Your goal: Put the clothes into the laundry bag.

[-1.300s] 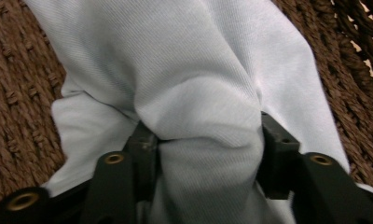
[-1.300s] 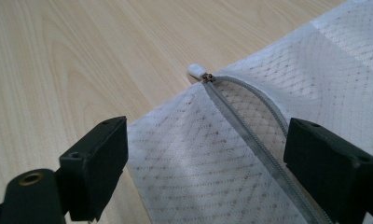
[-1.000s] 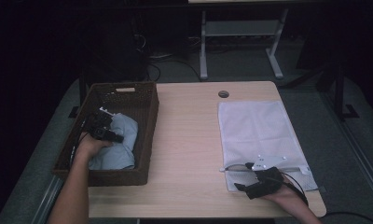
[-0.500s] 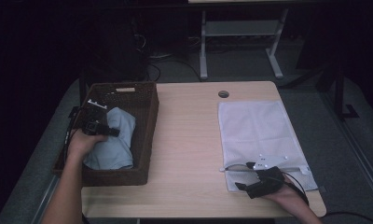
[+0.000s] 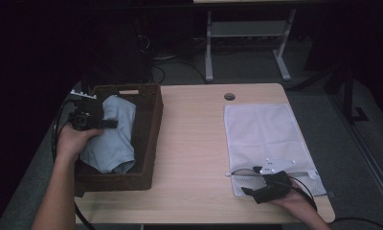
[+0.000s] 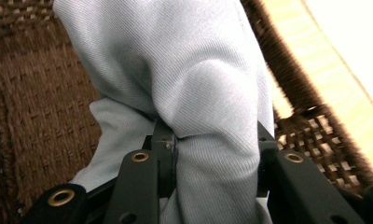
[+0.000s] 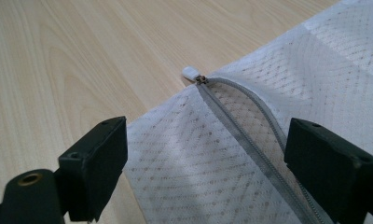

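Note:
A pale blue garment (image 5: 112, 136) hangs partly out of the brown wicker basket (image 5: 150, 139) at the table's left. My left gripper (image 5: 108, 124) is shut on a bunched fold of that garment (image 6: 208, 121) and holds it above the basket's floor. At the front right lies a white mesh laundry bag (image 5: 264, 132) with its zipper (image 7: 250, 135) partly open. My right gripper (image 5: 249, 190) hovers open over the bag's near corner (image 7: 184, 154), with nothing pinched between its jaws. A white zipper pull (image 7: 190, 72) sits at the bag's edge.
The light wood table (image 5: 194, 143) has a round cable hole (image 5: 229, 96) near its far edge. A metal frame (image 5: 247, 43) stands on the dark floor behind the table.
My left gripper has risen and drawn back toward the basket's left rim, lifting the blue garment with it. The right gripper has stayed in place.

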`<state>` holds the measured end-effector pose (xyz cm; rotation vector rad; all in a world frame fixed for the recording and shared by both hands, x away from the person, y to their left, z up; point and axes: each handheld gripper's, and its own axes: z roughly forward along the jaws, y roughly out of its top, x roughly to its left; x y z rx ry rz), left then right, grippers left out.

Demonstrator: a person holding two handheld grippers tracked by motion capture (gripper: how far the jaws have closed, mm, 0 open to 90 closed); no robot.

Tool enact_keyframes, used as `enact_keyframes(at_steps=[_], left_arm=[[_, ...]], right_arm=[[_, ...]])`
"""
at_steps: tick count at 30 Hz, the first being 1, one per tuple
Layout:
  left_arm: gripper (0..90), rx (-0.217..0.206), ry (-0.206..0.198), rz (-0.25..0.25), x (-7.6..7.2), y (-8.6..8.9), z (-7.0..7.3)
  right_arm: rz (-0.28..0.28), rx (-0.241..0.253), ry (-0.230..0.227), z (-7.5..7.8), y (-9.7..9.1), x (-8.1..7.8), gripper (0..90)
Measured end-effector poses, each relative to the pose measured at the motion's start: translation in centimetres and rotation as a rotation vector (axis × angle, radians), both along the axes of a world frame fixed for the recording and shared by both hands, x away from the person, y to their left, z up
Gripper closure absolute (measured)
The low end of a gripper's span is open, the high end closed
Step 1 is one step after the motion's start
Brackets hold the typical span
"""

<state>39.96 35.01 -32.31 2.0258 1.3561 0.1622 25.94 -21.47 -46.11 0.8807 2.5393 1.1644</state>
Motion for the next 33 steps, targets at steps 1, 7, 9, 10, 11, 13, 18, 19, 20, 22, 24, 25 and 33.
enact_keyframes(at_steps=[1,7,9,10,11,13,18,19,20,22,24,25,33], left_arm=[[64.0,-0.001,-0.001,-0.003,0.0,-0.1,0.2],[64.0,-0.011,-0.023,-0.021,-0.4,-0.7,1.5],[64.0,-0.023,-0.032,-0.029,-0.6,-1.0,2.0],[64.0,-0.03,-0.035,-0.032,-0.6,-1.1,2.2],[64.0,-0.033,-0.039,-0.035,-0.6,-1.3,2.4],[64.0,-0.032,-0.042,-0.046,-0.7,-1.7,2.8],[64.0,-0.037,-0.064,-0.073,-0.8,-2.6,3.8],[64.0,-0.047,-0.073,-0.083,-0.8,-3.0,4.2],[64.1,-0.057,-0.08,-0.093,-0.9,-3.4,4.5],[64.0,-0.068,-0.087,-0.112,-0.9,-3.9,4.9],[64.0,-0.075,-0.093,-0.128,-1.0,-4.5,5.2],[64.0,-0.071,-0.095,-0.138,-1.0,-4.9,5.4],[64.0,-0.078,-0.127,-0.205,-1.2,-7.7,7.2]], right_arm=[[-0.001,0.001,0.001,0.0,0.0,0.0,12.6],[-0.007,0.003,0.004,0.0,-0.1,0.0,12.5],[-0.007,0.003,0.004,0.0,-0.1,0.0,12.5],[-0.007,0.002,0.004,0.0,-0.1,0.0,12.5],[-0.006,0.002,0.004,0.0,-0.1,0.0,12.5],[-0.005,0.001,0.001,0.0,-0.1,0.0,12.4],[-0.006,0.002,0.001,0.0,-0.1,0.0,12.3],[-0.007,0.002,0.002,0.0,-0.1,0.0,12.3],[-0.006,0.003,0.002,0.0,-0.1,0.0,12.3],[-0.006,0.002,0.002,0.0,-0.1,0.0,12.3],[-0.007,0.001,0.002,0.0,-0.1,0.0,12.3],[-0.007,0.002,0.002,0.0,-0.1,0.0,12.3],[-0.005,0.002,-0.001,0.0,-0.1,0.0,12.3]])
